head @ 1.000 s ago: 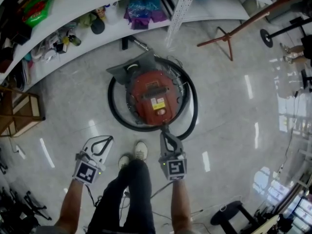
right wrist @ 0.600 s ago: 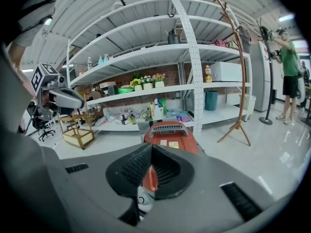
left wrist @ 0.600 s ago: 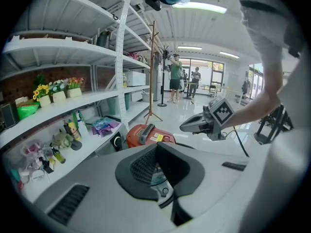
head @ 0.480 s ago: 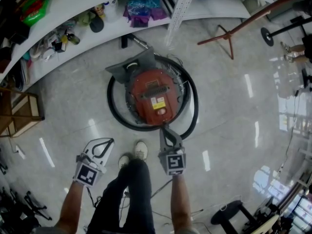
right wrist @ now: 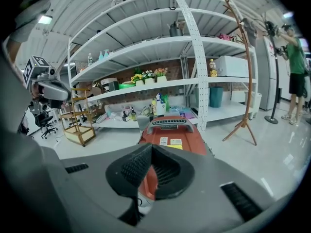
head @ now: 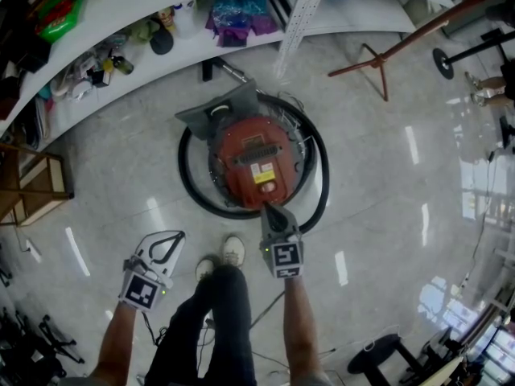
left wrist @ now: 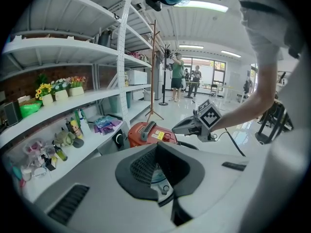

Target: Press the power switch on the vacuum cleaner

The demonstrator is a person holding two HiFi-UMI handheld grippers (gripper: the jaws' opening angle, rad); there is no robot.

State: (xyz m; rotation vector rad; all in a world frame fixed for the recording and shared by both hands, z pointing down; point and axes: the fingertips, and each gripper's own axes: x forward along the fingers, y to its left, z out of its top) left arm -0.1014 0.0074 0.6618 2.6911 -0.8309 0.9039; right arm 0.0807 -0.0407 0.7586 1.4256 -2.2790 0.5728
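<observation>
So the red vacuum cleaner (head: 256, 161) sits on the floor (head: 386, 183) just in front of the shelf (head: 145, 6), black hose (head: 187, 185) looped around it. The right gripper (head: 269, 210) has its jaws pinched together, empty, tip over the vacuum's near end. The left gripper (head: 173, 236) is off to the side, also closed and holding nothing.

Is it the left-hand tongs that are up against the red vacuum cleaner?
No, the right tongs point at the red vacuum cleaner at its near edge, while the left tongs are back beside the person's shoes.
</observation>
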